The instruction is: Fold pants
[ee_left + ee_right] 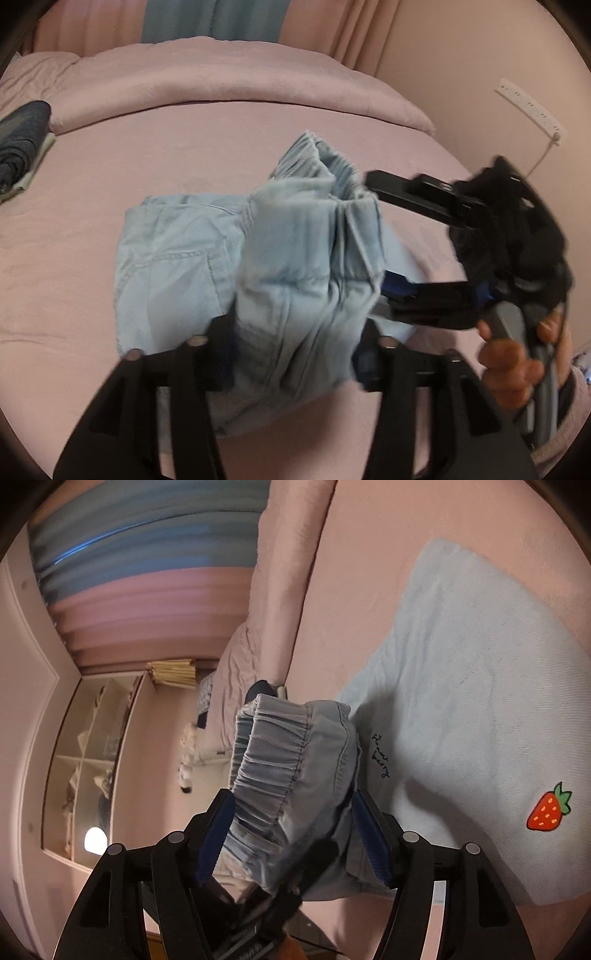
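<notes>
Holding the pants point(295, 266) — light blue, elastic-waisted — bunched above the pink bed point(221, 129), lower part resting on it. Left gripper point(291, 350): clamped on a thick fold. Right gripper point(291, 834): clamped on the gathered waistband beside it. Risk, by your own judgement — layers slipping unevenly from either pinch, skewing the fold when laid down.

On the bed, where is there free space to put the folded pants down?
Bare pink sheet lies left of the light blue pants, reaching toward the dark folded clothes. Another free strip runs between the pants and the rolled duvet. It is crowded on the right, where the left gripper and right gripper both hold the bunched waistband.
</notes>
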Tool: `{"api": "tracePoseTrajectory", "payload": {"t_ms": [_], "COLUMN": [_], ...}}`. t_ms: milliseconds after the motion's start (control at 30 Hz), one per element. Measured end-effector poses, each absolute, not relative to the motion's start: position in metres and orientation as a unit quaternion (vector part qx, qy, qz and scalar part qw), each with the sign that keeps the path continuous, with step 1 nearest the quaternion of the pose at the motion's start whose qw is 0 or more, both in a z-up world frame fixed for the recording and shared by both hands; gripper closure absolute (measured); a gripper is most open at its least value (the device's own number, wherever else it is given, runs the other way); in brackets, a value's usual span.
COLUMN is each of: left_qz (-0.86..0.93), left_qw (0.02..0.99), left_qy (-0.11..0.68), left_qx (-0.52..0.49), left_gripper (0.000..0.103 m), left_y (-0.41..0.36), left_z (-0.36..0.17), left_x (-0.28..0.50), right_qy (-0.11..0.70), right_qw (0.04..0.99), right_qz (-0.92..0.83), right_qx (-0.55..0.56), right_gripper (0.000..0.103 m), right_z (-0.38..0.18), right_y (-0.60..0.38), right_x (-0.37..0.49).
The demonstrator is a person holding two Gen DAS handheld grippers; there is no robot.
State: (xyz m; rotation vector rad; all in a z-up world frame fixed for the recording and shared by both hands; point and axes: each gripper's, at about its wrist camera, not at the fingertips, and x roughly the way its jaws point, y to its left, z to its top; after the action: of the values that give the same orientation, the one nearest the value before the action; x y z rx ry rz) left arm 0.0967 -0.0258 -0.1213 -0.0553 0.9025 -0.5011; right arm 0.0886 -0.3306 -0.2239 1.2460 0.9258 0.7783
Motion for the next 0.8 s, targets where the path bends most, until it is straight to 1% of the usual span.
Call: {"api": "tracePoseTrajectory", "payload": {"t_ms": [33,100,133,233,433,500,533,567,667,733,800], "left_qz": [-0.238,-0.24,-0.243,-0.241,-0.194,-0.17,-0.161,-0.151,-0.125,-0.113,-0.104], "left_qw": [0.867,0.868,0.866,0.867,0.878,0.88,0.88,0.879,0.874,0.87,0.869], "left_qy": [0.436,0.435,0.436,0.436,0.429,0.432,0.436,0.439,0.45,0.457,0.459], "left_qx": [-0.024,-0.016,-0.015,-0.035,-0.084,-0.097,-0.103,-0.11,-0.132,-0.144,-0.152], "left_gripper": [0.03,0.029,0.029,0.029,0.029,0.029,0.029,0.029,0.029,0.029,0.029], "left_y": [-0.025,-0.023,-0.021,-0.003,0.05,0.069,0.077,0.083,0.104,0.116,0.127], "left_z": [-0.121,-0.123,-0.124,-0.124,-0.124,-0.129,-0.132,-0.135,-0.145,-0.149,-0.15], "left_x": [0.095,0.088,0.085,0.072,0.052,0.047,0.045,0.044,0.038,0.033,0.029], "right_qy": [0.411,0.417,0.421,0.423,0.47,0.48,0.486,0.495,0.493,0.484,0.466], "right_qw": [0.646,0.647,0.647,0.651,0.714,0.731,0.744,0.76,0.791,0.796,0.803], "right_qz": [0.339,0.335,0.333,0.331,0.283,0.274,0.267,0.258,0.253,0.265,0.283], "right_qx": [0.547,0.543,0.541,0.536,0.435,0.4,0.373,0.332,0.26,0.248,0.242], "right_gripper": [0.035,0.034,0.031,0.031,0.032,0.038,0.046,0.052,0.062,0.064,0.071], "right_z": [-0.224,-0.223,-0.222,-0.218,-0.205,-0.201,-0.198,-0.195,-0.187,-0.178,-0.162], "right_y": [-0.335,-0.343,-0.343,-0.343,-0.328,-0.321,-0.316,-0.311,-0.302,-0.301,-0.305], "right_x": [0.089,0.086,0.086,0.086,0.089,0.09,0.091,0.092,0.093,0.092,0.091]}}
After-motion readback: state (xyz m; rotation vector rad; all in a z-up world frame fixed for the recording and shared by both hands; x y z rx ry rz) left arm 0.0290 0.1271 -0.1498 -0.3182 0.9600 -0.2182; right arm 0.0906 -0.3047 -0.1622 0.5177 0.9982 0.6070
